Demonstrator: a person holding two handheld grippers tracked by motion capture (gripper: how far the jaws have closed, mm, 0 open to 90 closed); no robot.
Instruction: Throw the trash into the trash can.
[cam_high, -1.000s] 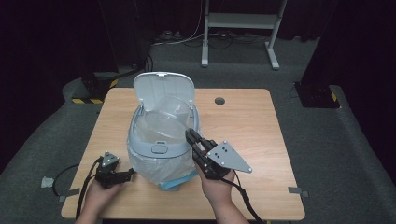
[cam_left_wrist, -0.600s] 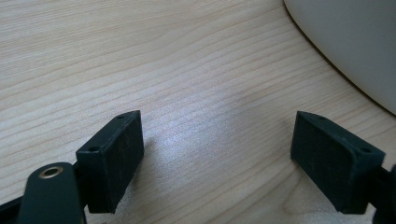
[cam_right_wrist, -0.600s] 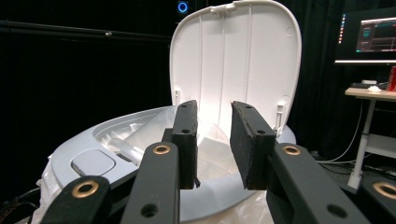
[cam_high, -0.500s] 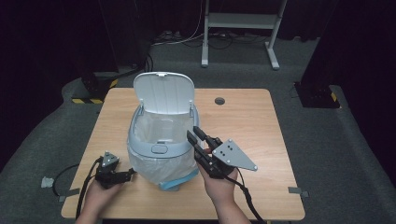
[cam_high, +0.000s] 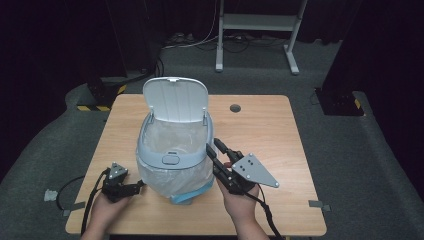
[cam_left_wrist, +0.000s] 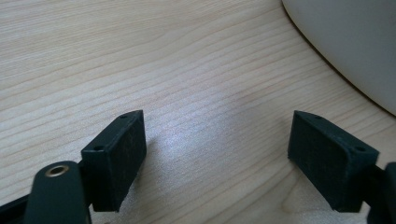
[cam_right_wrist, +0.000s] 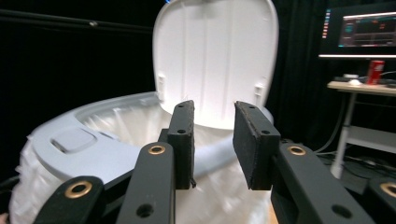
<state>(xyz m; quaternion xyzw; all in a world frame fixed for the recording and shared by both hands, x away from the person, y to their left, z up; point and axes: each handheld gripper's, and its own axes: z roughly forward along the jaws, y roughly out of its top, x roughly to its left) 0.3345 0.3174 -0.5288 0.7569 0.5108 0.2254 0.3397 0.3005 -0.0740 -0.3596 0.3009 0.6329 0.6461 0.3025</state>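
Wooden table (cam_high: 280, 130) holds an upright bin (cam_high: 172, 155), lid (cam_high: 175, 100) raised at its far side. Right gripper (cam_high: 220, 148), jaws just opening with nothing between, points at the rim; left gripper (cam_high: 137, 186) gapes wide, empty.

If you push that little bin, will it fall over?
Probably it would slide or tip easily. The bin looks like thin, light plastic, and its lid stands upright, making it top-heavy. The crinkly bag around it looks floppy and slippery.
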